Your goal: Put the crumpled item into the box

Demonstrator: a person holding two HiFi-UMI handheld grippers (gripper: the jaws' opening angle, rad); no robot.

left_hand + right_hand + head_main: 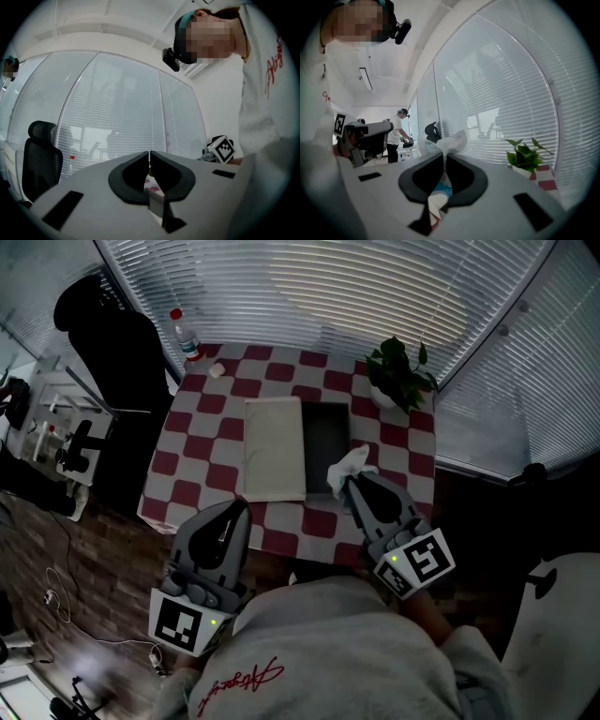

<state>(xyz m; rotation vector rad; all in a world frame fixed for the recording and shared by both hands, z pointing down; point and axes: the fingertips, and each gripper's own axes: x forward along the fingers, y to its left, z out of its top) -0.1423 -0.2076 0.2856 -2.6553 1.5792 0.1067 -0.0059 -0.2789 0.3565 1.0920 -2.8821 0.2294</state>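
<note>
White and wrinkled, the crumpled item (351, 463) is pinched between the jaws of the right gripper (346, 483), which are clenched on its lower part. Its loose top fans out above the tips (452, 139). From the head view it sits over the near right corner of the box (325, 439), and how high above it cannot be told. That corner is covered by the item and the gripper. The part of the item inside the jaws is mostly hidden.

The left gripper (238, 513) is clenched with nothing in it, its dark pads (135, 176) meeting. It is held at the bench's (281, 371) near edge, well apart from the item.

The box is a dark, shallow rectangle. A flat cream panel (274, 448) lies against its left side. Both rest on a red-and-white checked cloth (192, 460).
</note>
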